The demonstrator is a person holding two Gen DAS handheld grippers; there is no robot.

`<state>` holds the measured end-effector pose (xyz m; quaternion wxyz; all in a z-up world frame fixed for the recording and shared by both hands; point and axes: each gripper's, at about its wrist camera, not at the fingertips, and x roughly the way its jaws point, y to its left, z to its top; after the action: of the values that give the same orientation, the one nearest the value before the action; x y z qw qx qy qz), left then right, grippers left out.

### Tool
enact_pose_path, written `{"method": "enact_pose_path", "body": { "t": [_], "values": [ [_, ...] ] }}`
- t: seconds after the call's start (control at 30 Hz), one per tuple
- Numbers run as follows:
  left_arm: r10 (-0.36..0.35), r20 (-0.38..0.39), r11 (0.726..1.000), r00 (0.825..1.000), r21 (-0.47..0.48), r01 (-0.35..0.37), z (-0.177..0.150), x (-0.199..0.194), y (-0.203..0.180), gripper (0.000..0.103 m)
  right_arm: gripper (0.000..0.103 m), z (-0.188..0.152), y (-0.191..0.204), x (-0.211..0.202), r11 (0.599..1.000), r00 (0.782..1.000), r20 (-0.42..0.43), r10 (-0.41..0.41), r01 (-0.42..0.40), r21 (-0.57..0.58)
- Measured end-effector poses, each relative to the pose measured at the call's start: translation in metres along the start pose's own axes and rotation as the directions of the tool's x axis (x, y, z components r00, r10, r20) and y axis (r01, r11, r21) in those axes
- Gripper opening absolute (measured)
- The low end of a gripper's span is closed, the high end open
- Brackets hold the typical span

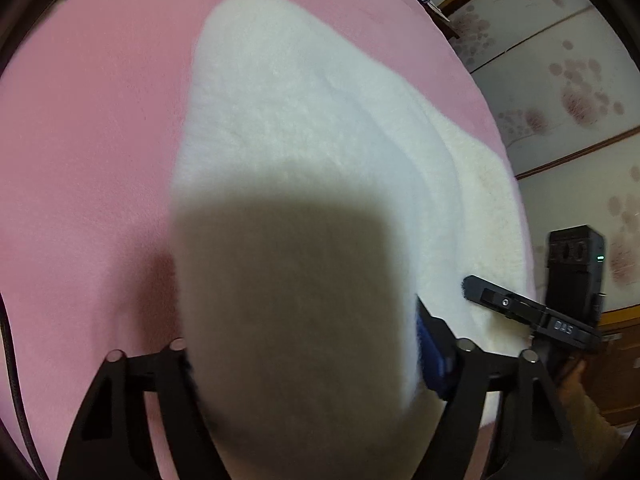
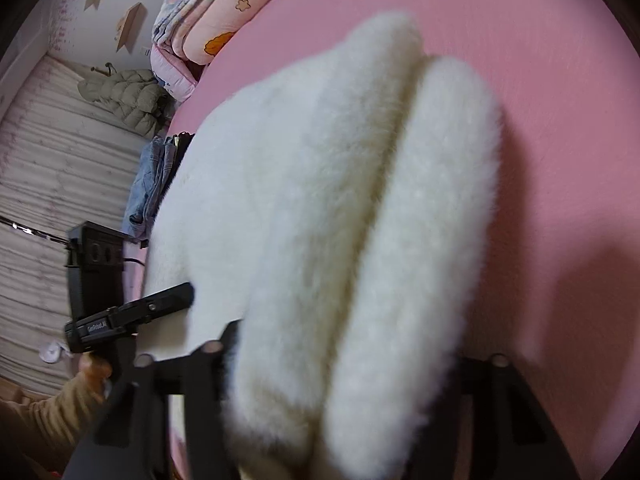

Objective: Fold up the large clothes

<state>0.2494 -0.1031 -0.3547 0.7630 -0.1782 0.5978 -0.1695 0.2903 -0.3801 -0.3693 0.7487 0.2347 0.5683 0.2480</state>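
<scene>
Setting: a bed covered with a plain pink sheet (image 1: 88, 152), seen from two cameras, one riding on each hand-held gripper.
Garment: a large white fleecy garment (image 1: 288, 112) lies on the pink sheet and runs from each camera's near edge up toward 12 o'clock.
Garment in the right view: the white fleece (image 2: 280, 208) is gathered into two thick rolls side by side, with a deep crease between them running from 6 o'clock toward 1 o'clock.
Left gripper: the left gripper (image 1: 300, 360) has a thick, shadowed bunch of fleece filling the gap between its black fingers; a blue pad (image 1: 430, 352) on the finger at 4 o'clock lies against the cloth. It appears clamped on the garment.
Left gripper from the right view: it shows at 8 o'clock (image 2: 132, 308), one black finger resting on the fleece edge, held by a hand in a tan sleeve (image 2: 60, 404).
Right gripper: the right gripper (image 2: 340, 364) has both fleece rolls packed between its fingers, which are mostly hidden by the pile. It looks clenched on the garment.
Right gripper from the left view: at 4 o'clock (image 1: 532, 308), its finger tip on the fleece edge.
Surroundings, right view: folded pink quilts (image 2: 208, 12) at 11 o'clock, a grey-green padded jacket (image 2: 124, 96) at 10 o'clock, blue denim (image 2: 154, 180) at 9 o'clock beside the garment.
Surroundings, left view: pale panels with pink blossom prints (image 1: 560, 92) at 2 o'clock.
</scene>
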Motion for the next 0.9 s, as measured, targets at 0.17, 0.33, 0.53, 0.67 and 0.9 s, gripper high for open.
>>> {"method": "enact_pose_path", "body": {
  "t": [0.17, 0.33, 0.53, 0.67, 0.9],
  "values": [
    [0.068, 0.030, 0.997, 0.997, 0.030, -0.069, -0.009, -0.039, -0.032, 0.066, 0.044, -0.016, 0.030, -0.027, 0.996, 0.995, 0.054, -0.079, 0.081, -0.038],
    [0.052, 0.032, 0.997, 0.998, 0.049, -0.054, -0.040, -0.106, -0.052, 0.066, 0.043, -0.052, 0.072, -0.071, 0.994, 0.995, 0.061, -0.076, 0.080, -0.069],
    [0.042, 0.074, 0.998, 0.996, 0.038, -0.045, -0.066, -0.199, -0.044, 0.066, 0.043, -0.080, 0.153, -0.110, 0.988, 0.997, 0.063, -0.052, 0.060, -0.141],
    [0.049, 0.130, 0.998, 0.990, 0.031, -0.054, -0.074, -0.296, 0.020, 0.066, 0.043, -0.079, 0.219, -0.109, 0.976, 0.997, 0.071, -0.027, 0.042, -0.211],
    [0.083, 0.213, 0.995, 0.973, 0.034, -0.093, -0.027, -0.412, 0.142, 0.066, 0.043, -0.043, 0.348, -0.046, 0.960, 0.995, 0.093, 0.034, -0.007, -0.279]
  ]
}}
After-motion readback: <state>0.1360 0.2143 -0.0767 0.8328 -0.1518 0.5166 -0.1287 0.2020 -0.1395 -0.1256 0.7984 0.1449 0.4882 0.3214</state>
